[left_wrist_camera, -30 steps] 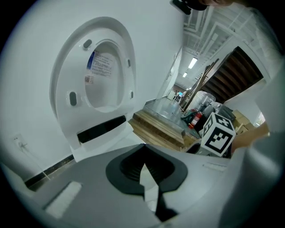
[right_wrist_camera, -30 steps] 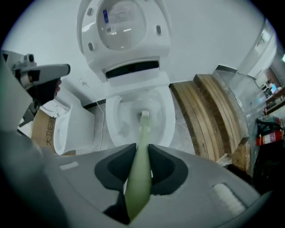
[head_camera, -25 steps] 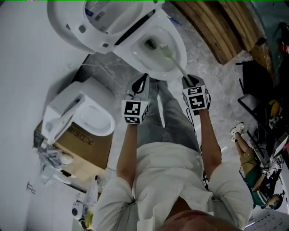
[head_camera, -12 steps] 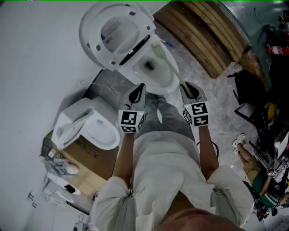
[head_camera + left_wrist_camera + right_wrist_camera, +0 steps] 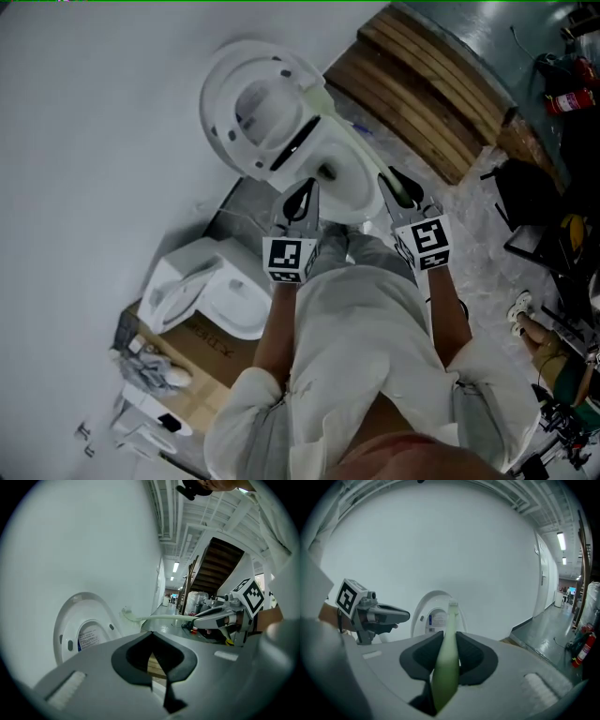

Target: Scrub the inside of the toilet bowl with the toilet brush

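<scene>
Lifted out of the toilet bowl (image 5: 349,192) where its head had been a second earlier, the toilet brush (image 5: 447,653) was held by its pale green handle, clamped between the jaws of the right gripper (image 5: 401,190). Its bristled tip was shown by the right gripper view against the raised lid (image 5: 437,616). The left gripper (image 5: 302,192) was held beside the bowl's near rim, jaws pressed together on nothing. A staircase (image 5: 215,564) was caught only by the left gripper view. A second white fixture (image 5: 225,298) on a cardboard box (image 5: 202,342) and stacked wooden planks (image 5: 431,94) were recorded only by the head view.
</scene>
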Available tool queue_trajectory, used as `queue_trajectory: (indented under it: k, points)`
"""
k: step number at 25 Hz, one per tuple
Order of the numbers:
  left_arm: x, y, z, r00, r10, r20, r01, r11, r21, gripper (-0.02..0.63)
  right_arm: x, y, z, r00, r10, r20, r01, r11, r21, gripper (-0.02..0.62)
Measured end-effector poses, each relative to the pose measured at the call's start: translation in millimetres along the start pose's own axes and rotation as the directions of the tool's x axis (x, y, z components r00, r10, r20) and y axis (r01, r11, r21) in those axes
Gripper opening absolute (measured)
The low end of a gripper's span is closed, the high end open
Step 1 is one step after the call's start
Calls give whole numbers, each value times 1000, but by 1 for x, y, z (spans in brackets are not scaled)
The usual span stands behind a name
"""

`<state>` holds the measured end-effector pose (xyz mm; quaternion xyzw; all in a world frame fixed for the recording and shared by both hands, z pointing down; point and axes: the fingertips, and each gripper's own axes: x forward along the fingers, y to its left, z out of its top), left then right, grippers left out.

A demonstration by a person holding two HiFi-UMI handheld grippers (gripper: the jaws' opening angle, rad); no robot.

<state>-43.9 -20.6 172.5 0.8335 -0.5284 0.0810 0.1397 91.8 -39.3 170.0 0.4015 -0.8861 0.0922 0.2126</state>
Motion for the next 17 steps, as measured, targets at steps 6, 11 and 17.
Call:
queue_trajectory:
  k: [6, 11, 17]
  points:
    - [5, 7, 18, 999, -7, 31, 7, 1000, 23, 18, 1, 4, 14, 999, -3, 32, 3, 1000, -12, 89]
    - [5, 10, 24, 999, -2, 44, 1, 1000, 17, 18, 2, 1, 18, 999, -12, 37, 13, 1000, -13, 89]
    - [8, 13, 24, 999, -9, 37, 8, 1000, 20, 18, 7, -3, 26, 999, -16, 47, 17, 1000, -17, 89]
